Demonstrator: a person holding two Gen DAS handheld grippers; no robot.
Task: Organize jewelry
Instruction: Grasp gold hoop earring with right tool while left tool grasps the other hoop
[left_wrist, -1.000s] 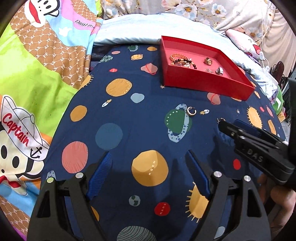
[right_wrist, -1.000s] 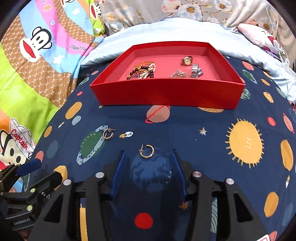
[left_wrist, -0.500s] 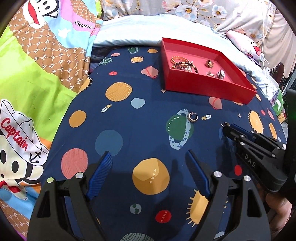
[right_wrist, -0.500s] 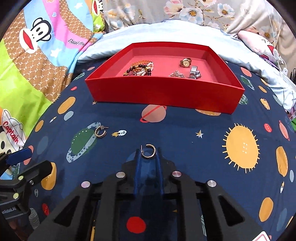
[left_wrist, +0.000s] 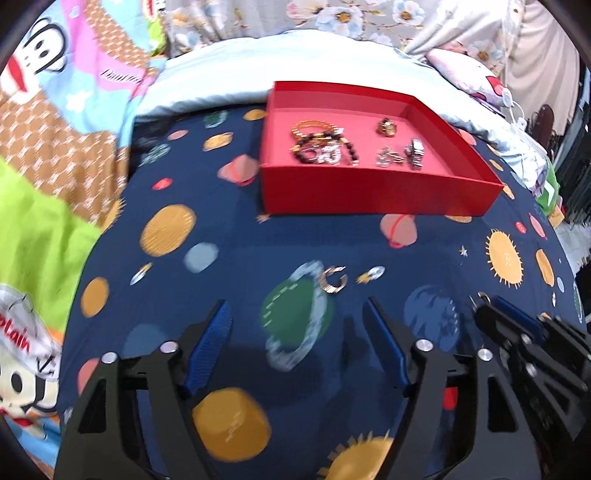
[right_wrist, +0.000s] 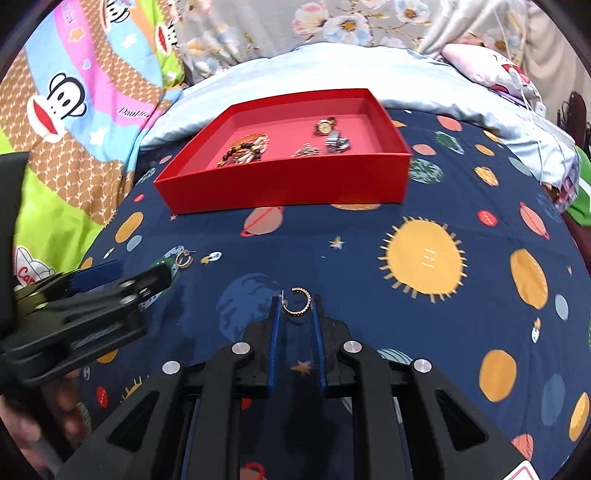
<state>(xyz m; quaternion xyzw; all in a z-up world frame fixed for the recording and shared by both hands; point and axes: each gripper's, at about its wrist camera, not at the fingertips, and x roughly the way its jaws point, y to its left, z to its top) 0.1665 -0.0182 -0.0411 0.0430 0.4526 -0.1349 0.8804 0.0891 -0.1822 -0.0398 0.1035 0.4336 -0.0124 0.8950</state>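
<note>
My right tool (right_wrist: 296, 308) has its two blue-padded fingers (right_wrist: 274, 332) drawn narrow around one gold hoop earring (right_wrist: 296, 302), which sits between the fingertips, above the navy planet-print bedsheet (right_wrist: 369, 280). Whether the hoop is lifted clear of the sheet cannot be told.

My left tool (left_wrist: 297, 314) stands wide apart, with nothing between its two blue pads (left_wrist: 208, 343). It hovers low over the sheet, just short of a second gold hoop earring (left_wrist: 334, 282). That earring lies flat on the edge of a green ringed-planet print (left_wrist: 295, 314); the right wrist view shows the same earring (right_wrist: 184, 258) just beyond the left tool's tip.

Count of earrings outside the tray: two, one held and one lying loose.

One red open tray (right_wrist: 280, 184) rests on the sheet behind both tools. It contains four groups of jewelry: one pile of beaded bracelets (right_wrist: 243, 149) at the left, one gold-faced watch (right_wrist: 325, 126) at the back, one small silvery tangle (right_wrist: 306, 149), and one silver metal-band piece (right_wrist: 338, 142) at the right.

A cartoon-monkey quilt (right_wrist: 66, 122) lies to the left of the sheet, and a pale blue pillow (right_wrist: 332, 74) lies behind the tray.
</note>
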